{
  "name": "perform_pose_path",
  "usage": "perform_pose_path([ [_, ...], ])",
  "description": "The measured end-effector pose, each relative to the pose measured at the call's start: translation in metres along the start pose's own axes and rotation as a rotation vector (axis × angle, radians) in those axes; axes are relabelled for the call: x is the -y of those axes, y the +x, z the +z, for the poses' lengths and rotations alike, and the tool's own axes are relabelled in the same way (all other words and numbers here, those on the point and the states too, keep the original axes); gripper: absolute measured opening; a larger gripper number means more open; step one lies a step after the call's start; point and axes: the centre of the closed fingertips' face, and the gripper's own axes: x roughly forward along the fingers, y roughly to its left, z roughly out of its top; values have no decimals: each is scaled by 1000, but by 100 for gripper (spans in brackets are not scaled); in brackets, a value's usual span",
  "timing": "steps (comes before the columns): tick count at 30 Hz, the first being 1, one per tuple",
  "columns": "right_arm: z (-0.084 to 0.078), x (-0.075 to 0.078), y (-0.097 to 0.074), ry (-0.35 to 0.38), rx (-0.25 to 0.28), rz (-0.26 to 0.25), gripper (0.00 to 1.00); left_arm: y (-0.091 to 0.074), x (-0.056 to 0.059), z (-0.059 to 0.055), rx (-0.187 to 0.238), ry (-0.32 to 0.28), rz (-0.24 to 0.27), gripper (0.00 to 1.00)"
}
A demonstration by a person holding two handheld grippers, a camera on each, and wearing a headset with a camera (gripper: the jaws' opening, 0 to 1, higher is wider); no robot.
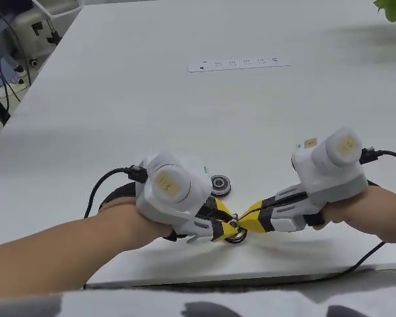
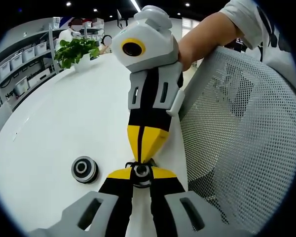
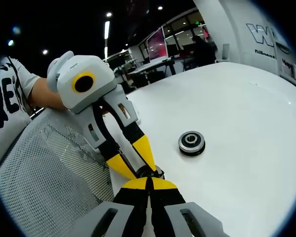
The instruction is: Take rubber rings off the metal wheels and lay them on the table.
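Near the table's front edge, a small metal wheel (image 1: 236, 236) with a black rubber ring is clamped between the yellow-tipped jaws of my left gripper (image 1: 226, 228). In the left gripper view that wheel (image 2: 141, 174) sits between the left gripper's (image 2: 140, 177) tips. My right gripper (image 1: 246, 218) meets it from the opposite side, its tips (image 2: 146, 155) pressed together at the wheel's rim, where a thin black ring edge (image 2: 133, 164) shows. My right gripper (image 3: 149, 181) has its jaws closed tight against the wheel (image 3: 150, 171). A second wheel (image 1: 220, 185) (image 2: 84, 169) (image 3: 192, 142) lies flat nearby.
A white power strip (image 1: 237, 64) lies far back on the white table (image 1: 185, 119). A mesh chair back (image 2: 237, 128) (image 3: 49, 163) stands just off the near table edge. A potted plant (image 2: 76, 52) is at the far end. Equipment sits beyond the left edge (image 1: 26, 33).
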Motion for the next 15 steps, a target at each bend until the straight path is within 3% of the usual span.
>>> perform_pose_path([
  [4, 0, -1, 1, -3, 1, 3, 0, 0, 0, 0, 0, 0, 0, 7],
  [7, 8, -12, 3, 4, 31, 50, 0, 0, 0, 0, 1, -1, 1, 7],
  [9, 8, -11, 5, -75, 8, 27, 0, 0, 0, 0, 1, -1, 1, 7],
  [11, 8, -12, 6, -37, 18, 35, 0, 0, 0, 0, 3, -4, 1, 7],
  [15, 7, -8, 3, -43, 24, 20, 0, 0, 0, 0, 4, -5, 1, 7],
])
